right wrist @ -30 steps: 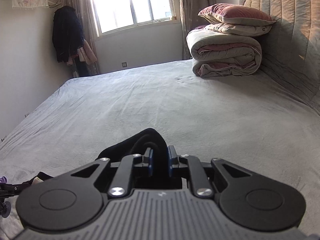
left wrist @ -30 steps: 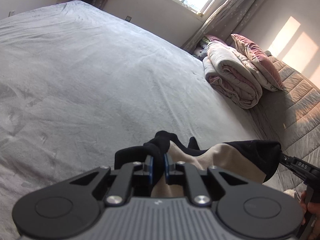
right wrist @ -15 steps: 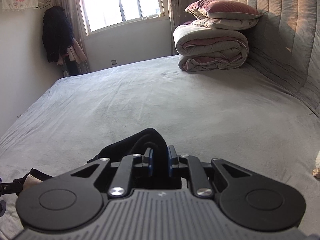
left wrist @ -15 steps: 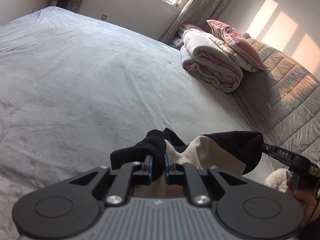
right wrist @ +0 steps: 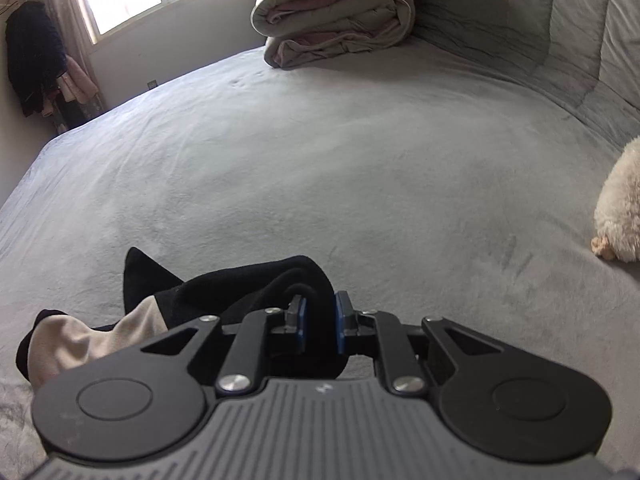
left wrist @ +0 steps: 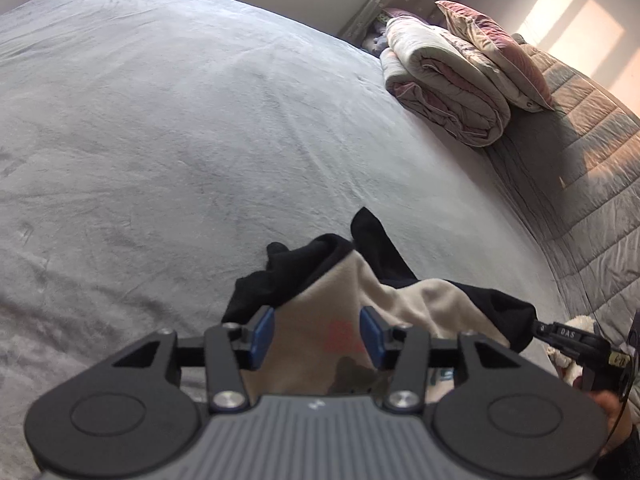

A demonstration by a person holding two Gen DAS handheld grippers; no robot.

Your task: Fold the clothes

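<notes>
A black and beige garment with a red print lies bunched on the grey bed, close in front of both grippers. My left gripper is open, its blue pads spread on either side of the beige cloth. My right gripper has its pads slightly apart around a black fold of the same garment; the fold still sits between them. The right gripper's tip shows at the garment's right end in the left wrist view.
A rolled quilt with a pink pillow sits at the head of the bed by the padded headboard. A white plush toy lies at the right. Dark clothes hang beside the window.
My left gripper has opened and let go of the garment. My right gripper's pads have parted a little. Both grippers have dropped lower and the garment now rests on the bed.
</notes>
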